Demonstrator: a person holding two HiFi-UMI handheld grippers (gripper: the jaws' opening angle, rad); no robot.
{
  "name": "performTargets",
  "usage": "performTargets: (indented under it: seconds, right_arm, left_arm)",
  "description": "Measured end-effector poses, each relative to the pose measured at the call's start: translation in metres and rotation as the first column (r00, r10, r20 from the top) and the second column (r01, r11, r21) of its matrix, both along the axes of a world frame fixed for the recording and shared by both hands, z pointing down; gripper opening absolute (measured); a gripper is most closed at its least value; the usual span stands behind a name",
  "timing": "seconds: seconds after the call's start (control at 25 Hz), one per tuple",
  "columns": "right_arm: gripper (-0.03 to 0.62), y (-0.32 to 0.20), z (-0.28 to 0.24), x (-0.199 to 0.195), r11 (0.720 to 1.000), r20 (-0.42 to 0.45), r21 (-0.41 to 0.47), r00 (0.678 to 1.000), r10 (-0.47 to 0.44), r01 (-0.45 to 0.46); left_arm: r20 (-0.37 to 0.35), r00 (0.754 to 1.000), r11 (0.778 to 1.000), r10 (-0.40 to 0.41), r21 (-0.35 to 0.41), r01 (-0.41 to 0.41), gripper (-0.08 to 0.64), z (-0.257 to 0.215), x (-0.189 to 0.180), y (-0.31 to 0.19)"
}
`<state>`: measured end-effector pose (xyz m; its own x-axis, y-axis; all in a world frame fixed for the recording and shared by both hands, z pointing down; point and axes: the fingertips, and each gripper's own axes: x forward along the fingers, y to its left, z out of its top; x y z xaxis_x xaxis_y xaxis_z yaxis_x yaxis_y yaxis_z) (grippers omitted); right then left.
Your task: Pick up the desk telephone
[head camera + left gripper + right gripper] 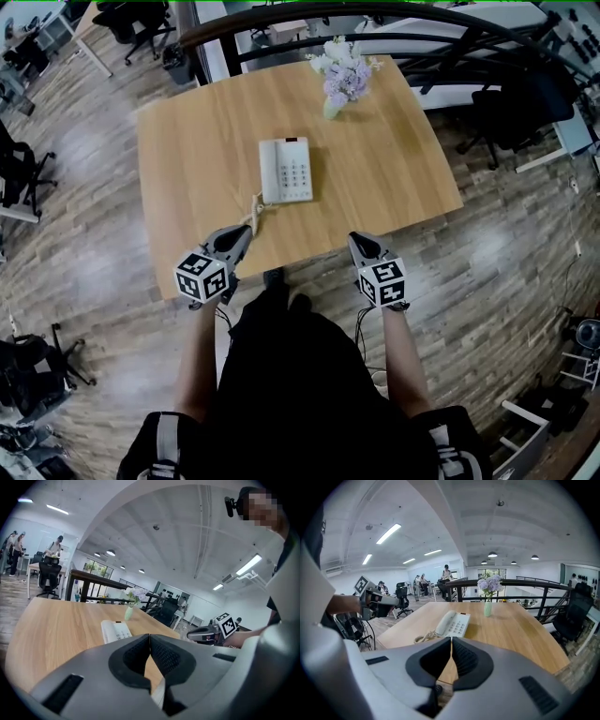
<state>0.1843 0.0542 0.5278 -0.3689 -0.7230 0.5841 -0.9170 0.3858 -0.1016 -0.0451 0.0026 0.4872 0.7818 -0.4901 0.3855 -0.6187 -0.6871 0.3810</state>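
One vase (pixel 332 109) (holding flowers (pixel 345 71)), telephone (pixel 286 170) nearby

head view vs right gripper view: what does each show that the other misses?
Head view only: the right gripper seen from outside, and the person's right forearm behind it.
Right gripper view only: that gripper's own jaws, shut with nothing between them, the ceiling lights, and people at distant desks.
Both: the desk telephone with its handset in the cradle, its coiled cord, the vase of flowers, the table and the left gripper.
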Motion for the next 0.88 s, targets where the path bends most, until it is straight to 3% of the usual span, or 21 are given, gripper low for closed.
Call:
performTargets:
  seconds: [0.2,0.88]
  right_arm:
    - [0.026,-0.019,0.001,0.009,0.999,-0.009,-0.017,0.999,0.051,-0.051]
    - [0.026,-0.058,0.008,-0.007,0.991,-0.028,-0.042,0.992,0.124,-0.125]
  left_arm:
    - [-0.025,0.998,0.998,0.06,0.026,-0.06,0.021,-0.01,0.019,-0.03]
    - [-0.036,0.99,0.991,0.135,-0.016,-0.136,0.021,0.01,0.013,-0.091]
